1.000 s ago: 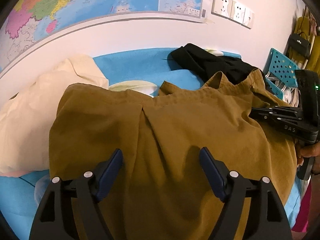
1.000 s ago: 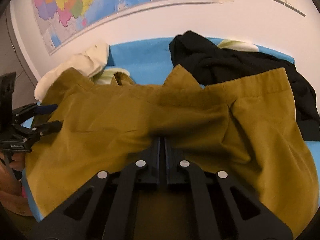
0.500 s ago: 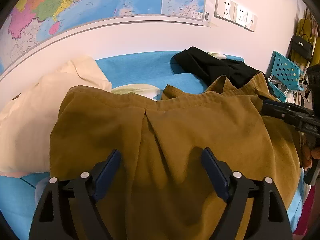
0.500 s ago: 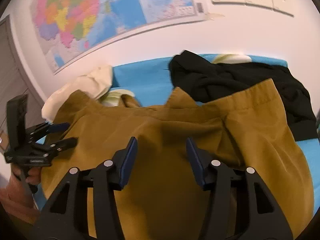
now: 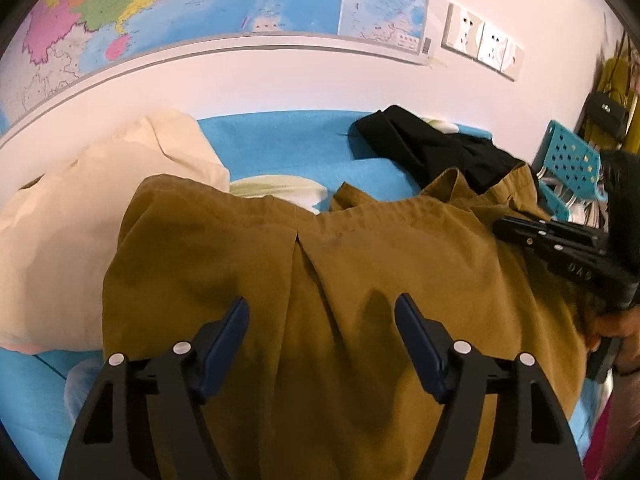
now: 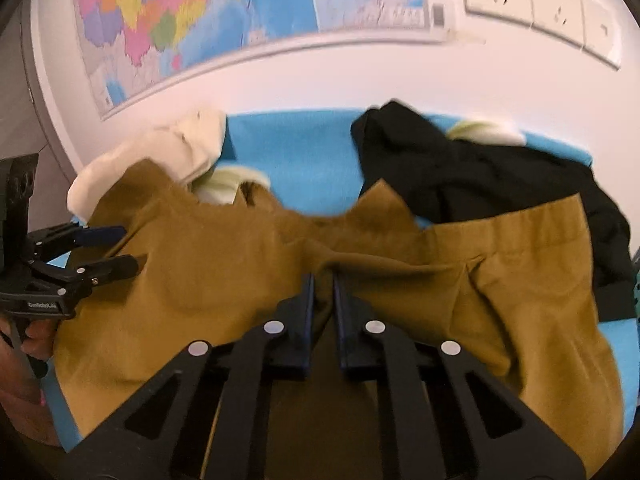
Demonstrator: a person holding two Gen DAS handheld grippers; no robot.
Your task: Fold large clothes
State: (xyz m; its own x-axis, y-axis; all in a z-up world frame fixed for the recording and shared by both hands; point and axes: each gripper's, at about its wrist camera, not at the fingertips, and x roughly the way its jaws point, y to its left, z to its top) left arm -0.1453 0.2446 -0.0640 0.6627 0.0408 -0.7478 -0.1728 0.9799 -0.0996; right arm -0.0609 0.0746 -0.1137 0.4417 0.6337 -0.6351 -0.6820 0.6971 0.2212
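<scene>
A large mustard-brown shirt [image 5: 320, 280] lies spread on the blue bed, also in the right wrist view [image 6: 224, 272]. My left gripper [image 5: 322, 312] is open and empty, hovering just above the shirt's near part; it also shows at the left of the right wrist view [image 6: 120, 250]. My right gripper [image 6: 322, 284] is shut on a raised fold of the brown shirt near its middle; it shows at the right of the left wrist view [image 5: 500, 226].
A cream garment [image 5: 80, 208] lies left of the shirt, a black garment [image 5: 432, 148] at the back right. The blue bed [image 5: 280, 140] meets a white wall with a map [image 5: 200, 8]. A teal perforated basket [image 5: 572, 164] stands far right.
My right gripper opened half a second ago, then closed again on a fold of the brown shirt. My left gripper stayed open over the shirt, barely moving.
</scene>
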